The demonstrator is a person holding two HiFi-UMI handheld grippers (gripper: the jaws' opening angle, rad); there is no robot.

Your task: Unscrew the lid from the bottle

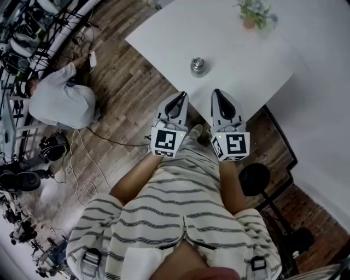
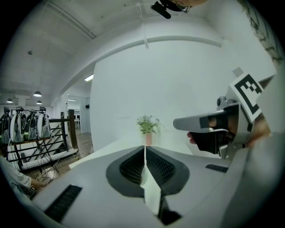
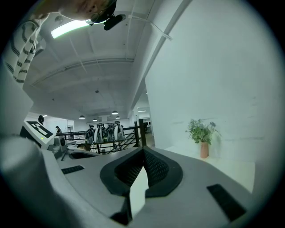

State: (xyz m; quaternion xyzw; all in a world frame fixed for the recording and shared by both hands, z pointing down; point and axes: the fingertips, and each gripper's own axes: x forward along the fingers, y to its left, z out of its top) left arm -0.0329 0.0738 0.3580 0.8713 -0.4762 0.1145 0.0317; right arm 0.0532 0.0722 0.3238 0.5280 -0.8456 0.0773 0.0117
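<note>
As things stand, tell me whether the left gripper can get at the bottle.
Probably yes. The left gripper hovers at the edge of the table, and nothing stands between it and the bottle. Its jaws are shut and must open first.

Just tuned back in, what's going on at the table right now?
A person in striped clothes holds the left gripper and the right gripper side by side at the near edge of the white table. Both are shut and empty. The bottle stands upright further in, apart from both, with its lid apparently on. A potted plant sits at the far side.
</note>
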